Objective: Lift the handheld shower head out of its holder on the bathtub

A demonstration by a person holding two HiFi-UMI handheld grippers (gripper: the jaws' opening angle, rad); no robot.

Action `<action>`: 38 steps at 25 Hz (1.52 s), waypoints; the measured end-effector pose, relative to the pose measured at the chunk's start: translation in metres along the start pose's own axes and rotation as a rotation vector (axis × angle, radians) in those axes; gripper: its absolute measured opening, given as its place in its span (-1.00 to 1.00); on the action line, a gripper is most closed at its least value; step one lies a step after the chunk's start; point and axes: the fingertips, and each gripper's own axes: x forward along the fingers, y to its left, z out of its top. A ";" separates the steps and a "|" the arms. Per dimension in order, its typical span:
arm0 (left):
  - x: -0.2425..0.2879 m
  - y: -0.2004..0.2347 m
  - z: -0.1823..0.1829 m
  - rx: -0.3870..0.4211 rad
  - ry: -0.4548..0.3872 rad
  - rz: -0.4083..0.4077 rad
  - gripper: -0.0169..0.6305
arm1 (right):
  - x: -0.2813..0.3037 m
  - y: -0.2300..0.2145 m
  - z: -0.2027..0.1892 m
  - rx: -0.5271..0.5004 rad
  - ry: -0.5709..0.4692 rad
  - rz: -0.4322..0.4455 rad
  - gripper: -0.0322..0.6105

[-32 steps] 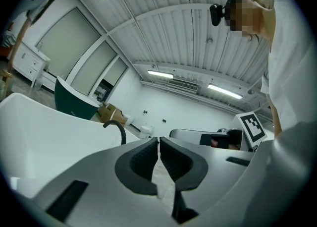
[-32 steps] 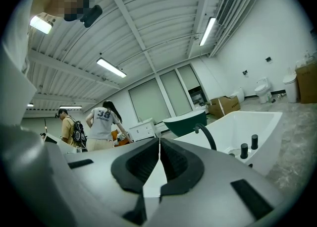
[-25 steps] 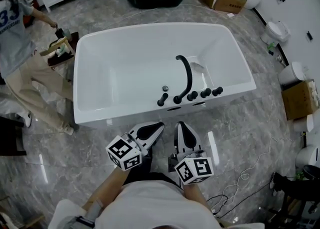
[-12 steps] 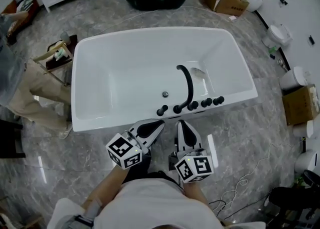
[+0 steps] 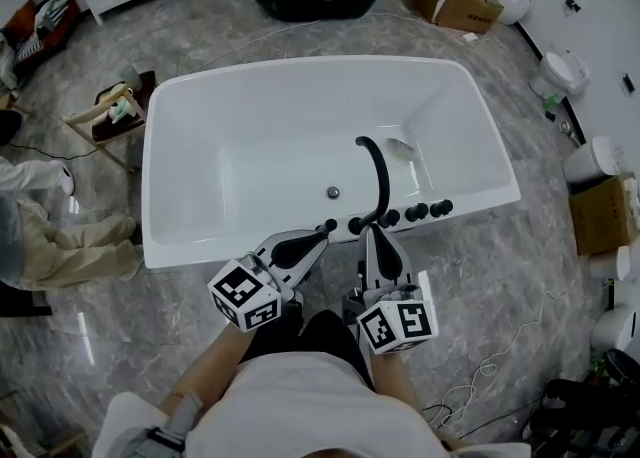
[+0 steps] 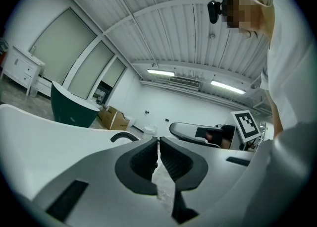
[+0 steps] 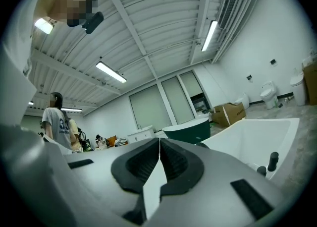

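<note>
Handheld shower head point(image 5: 331, 226), as far as I can judge, is the slanted black piece at the left end of the row of black fittings on the near rim of the white bathtub point(image 5: 300, 70), at lower centre of the head view. It sits in its holder, partly hidden behind the tip of the left gripper point(image 5: 318, 239), so its exact shape is hard to read. To its right stand the tall curved spout point(image 5: 380, 171) and the round knobs point(image 5: 415, 213). The right gripper point(image 5: 372, 234) hangs just below the foot of the spout. Both grippers hover just outside the rim and touch nothing, and each gripper view shows its fingers drawn together with nothing between them. The step in hand looks like the approach, and it would go best with the nearer gripper, probably the left. Its fingers should spread wide before it closes in, then come at the shower head's handle from the side away from the spout. A grip on the narrow part, with the pads square to it, should hold best. The lift should then follow the line of the holder, not pull sideways, since a hose may drag underneath. The other gripper is best kept clear of the knobs.
</note>
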 end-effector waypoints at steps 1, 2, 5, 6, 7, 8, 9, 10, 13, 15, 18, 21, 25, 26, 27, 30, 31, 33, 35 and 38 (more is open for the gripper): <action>0.001 -0.001 0.001 -0.002 -0.003 0.001 -0.89 | 0.001 -0.002 -0.002 0.011 0.025 -0.002 -0.84; 0.001 -0.002 0.001 -0.004 -0.004 0.002 -0.89 | 0.002 -0.004 -0.003 0.021 0.049 -0.003 -0.84; 0.001 -0.001 0.000 -0.007 -0.010 0.017 -0.89 | 0.002 -0.001 -0.002 0.035 0.067 0.032 -0.84; 0.002 0.003 0.001 -0.008 -0.017 0.028 -0.89 | 0.004 0.002 0.000 0.022 0.070 0.057 -0.84; 0.002 0.006 0.003 -0.010 -0.027 0.041 -0.89 | 0.005 0.006 0.000 -0.001 0.077 0.077 -0.84; 0.003 0.009 0.006 -0.013 -0.038 0.055 -0.89 | 0.006 0.008 0.001 -0.033 0.085 0.089 -0.84; 0.003 0.010 0.009 -0.017 -0.049 0.068 -0.89 | 0.006 0.010 0.002 -0.067 0.091 0.094 -0.84; 0.004 0.009 0.011 -0.020 -0.060 0.077 -0.89 | 0.005 0.011 0.004 -0.098 0.092 0.100 -0.85; 0.007 0.001 0.019 -0.012 -0.088 0.086 -0.89 | 0.002 0.017 0.016 -0.132 0.063 0.142 -0.84; 0.007 -0.001 0.022 -0.013 -0.104 0.103 -0.89 | 0.004 0.024 0.021 -0.127 0.053 0.180 -0.65; 0.001 0.001 0.022 -0.020 -0.115 0.128 -0.89 | 0.009 0.032 0.016 -0.121 0.074 0.226 -0.26; -0.007 0.006 0.019 -0.020 -0.116 0.158 -0.89 | 0.011 0.042 0.010 -0.170 0.073 0.263 -0.26; -0.011 0.009 0.017 -0.023 -0.116 0.192 -0.89 | 0.008 0.046 0.005 -0.233 0.082 0.287 -0.26; -0.011 0.010 0.017 -0.022 -0.113 0.197 -0.89 | 0.009 0.046 0.003 -0.241 0.091 0.293 -0.26; -0.011 0.011 0.016 -0.021 -0.111 0.200 -0.89 | 0.010 0.046 0.000 -0.246 0.100 0.300 -0.26; -0.009 0.016 0.008 -0.026 -0.107 0.210 -0.89 | 0.012 0.042 -0.009 -0.254 0.123 0.310 -0.26; -0.008 0.018 0.005 -0.030 -0.106 0.215 -0.89 | 0.012 0.040 -0.012 -0.260 0.131 0.311 -0.26; -0.008 0.020 0.000 -0.038 -0.104 0.225 -0.89 | 0.013 0.035 -0.018 -0.269 0.149 0.310 -0.26; -0.008 0.023 -0.007 -0.050 -0.101 0.230 -0.89 | 0.015 0.031 -0.025 -0.264 0.163 0.311 -0.26; -0.009 0.029 -0.017 -0.063 -0.093 0.240 -0.89 | 0.020 0.028 -0.034 -0.256 0.179 0.314 -0.26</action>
